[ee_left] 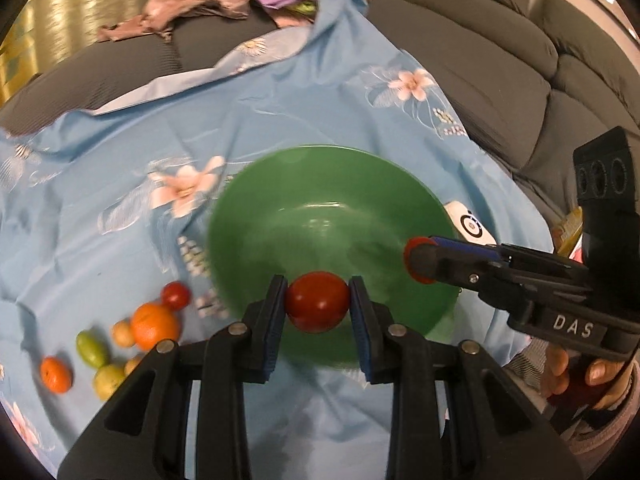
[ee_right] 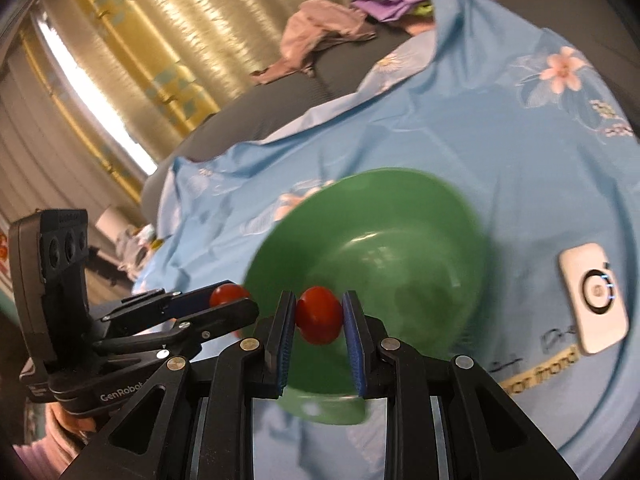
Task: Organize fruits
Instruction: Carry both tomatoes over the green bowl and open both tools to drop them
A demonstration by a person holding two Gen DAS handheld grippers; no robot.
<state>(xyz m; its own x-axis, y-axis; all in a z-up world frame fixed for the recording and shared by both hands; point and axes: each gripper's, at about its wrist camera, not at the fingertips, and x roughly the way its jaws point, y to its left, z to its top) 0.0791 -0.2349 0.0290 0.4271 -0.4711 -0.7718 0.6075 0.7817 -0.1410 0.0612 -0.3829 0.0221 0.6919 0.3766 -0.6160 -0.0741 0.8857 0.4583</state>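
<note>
A green bowl point(ee_left: 328, 208) sits empty on a light blue flowered cloth point(ee_left: 120, 152); it also shows in the right wrist view point(ee_right: 400, 240). My left gripper point(ee_left: 317, 304) is shut on a red tomato point(ee_left: 316, 302) over the bowl's near rim. My right gripper point(ee_right: 319, 312) is shut on another red tomato point(ee_right: 319, 314) above the bowl's near side; it shows at the bowl's right rim in the left wrist view point(ee_left: 418, 260). Left of the bowl lie loose fruits: a small red tomato point(ee_left: 175, 295), an orange point(ee_left: 154, 326), a green fruit point(ee_left: 92, 349) and a small orange fruit point(ee_left: 56, 374).
A white device point(ee_right: 594, 298) with a round ring lies on the cloth right of the bowl. A grey sofa point(ee_left: 500, 80) runs behind and to the right. Crumpled clothes point(ee_left: 192, 4) lie at the back. Gold curtains point(ee_right: 140, 60) hang on the left.
</note>
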